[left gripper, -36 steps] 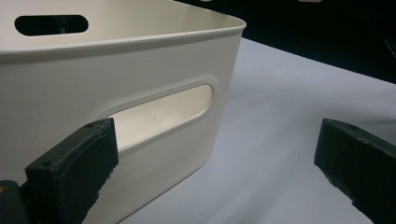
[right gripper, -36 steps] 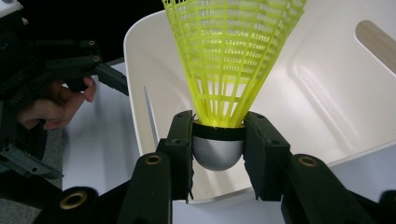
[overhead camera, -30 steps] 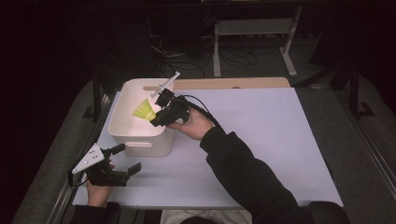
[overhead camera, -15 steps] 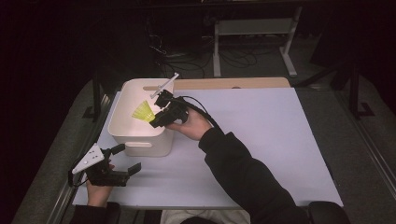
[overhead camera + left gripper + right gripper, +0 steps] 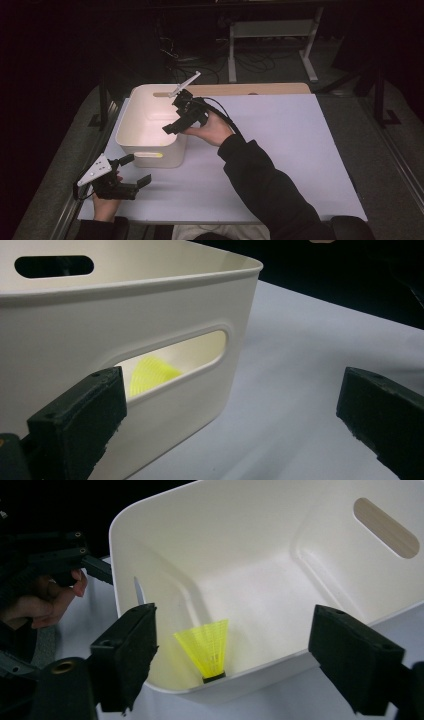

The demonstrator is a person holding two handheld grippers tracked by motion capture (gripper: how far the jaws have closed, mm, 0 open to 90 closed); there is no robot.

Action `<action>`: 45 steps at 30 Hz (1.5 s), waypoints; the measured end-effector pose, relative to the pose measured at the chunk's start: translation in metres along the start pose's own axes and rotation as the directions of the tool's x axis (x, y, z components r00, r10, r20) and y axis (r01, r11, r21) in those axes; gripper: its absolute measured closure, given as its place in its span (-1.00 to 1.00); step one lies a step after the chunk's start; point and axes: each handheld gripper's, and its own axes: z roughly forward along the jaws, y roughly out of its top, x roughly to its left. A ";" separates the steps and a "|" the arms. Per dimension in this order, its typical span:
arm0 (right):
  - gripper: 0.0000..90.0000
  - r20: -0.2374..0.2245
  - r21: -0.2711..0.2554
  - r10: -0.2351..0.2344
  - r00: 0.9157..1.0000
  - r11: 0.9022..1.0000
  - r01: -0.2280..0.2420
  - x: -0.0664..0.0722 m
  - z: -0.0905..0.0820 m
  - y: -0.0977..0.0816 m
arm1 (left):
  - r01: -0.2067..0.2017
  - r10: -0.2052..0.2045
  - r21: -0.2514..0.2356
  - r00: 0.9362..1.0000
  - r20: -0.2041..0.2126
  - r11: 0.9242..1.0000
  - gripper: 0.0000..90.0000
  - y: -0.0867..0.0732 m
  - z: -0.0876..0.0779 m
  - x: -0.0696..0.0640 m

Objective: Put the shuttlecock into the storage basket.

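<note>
From above, the inside of the white bin [image 5: 150,125] looks bare; the near wall and the right gripper [image 5: 175,125] hanging over its right rim hide the floor where the shuttlecock lies. Most of the room behind the tabletop [image 5: 280,150] is too dark to make out beyond some cables and a pale stand.

The right gripper's own view clears that up: a yellow shuttlecock [image 5: 207,647] lies on the bin's floor against the near wall, its dark cork end toward that wall and its skirt fanning up toward the middle. Its jaws stand wide apart, holding nothing, above the bin's rim [image 5: 250,680]. The bin holds nothing else that I can see.

The left gripper [image 5: 132,172] sits at the near left corner of the tabletop, held in a hand [image 5: 105,205], just in front of the bin. Its jaws are spread wide and empty too. Along them, a slice of yellow skirt [image 5: 150,375] shows through the bin's slotted handle [image 5: 170,365], probably the same shuttlecock, though the wall cuts off the rest.
</note>
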 end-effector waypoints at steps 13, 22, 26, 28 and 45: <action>-0.96 0.024 -0.028 -0.002 1.000 1.000 0.003 -0.003 -0.017 -0.006 | -0.001 0.001 0.002 1.000 0.000 1.000 -1.00 0.000 0.000 0.000; -1.00 0.035 -0.038 0.009 0.999 0.999 -0.008 -0.007 -0.029 -0.013 | 0.001 -0.001 0.003 1.000 -0.003 1.000 -1.00 0.000 0.001 0.000; -1.00 0.049 -0.036 0.022 0.999 0.999 -0.020 -0.011 -0.032 -0.019 | 0.003 -0.003 0.002 1.000 -0.003 1.000 -1.00 0.000 0.001 0.000; -1.00 0.051 -0.041 0.024 0.998 0.999 -0.022 -0.012 -0.033 -0.020 | 0.002 -0.002 0.003 1.000 -0.003 1.000 -1.00 0.000 0.001 0.000; -1.00 0.062 -0.067 0.038 0.997 0.997 -0.034 -0.021 -0.047 -0.049 | -0.002 0.002 0.009 1.000 -0.005 1.000 -1.00 0.000 0.000 0.000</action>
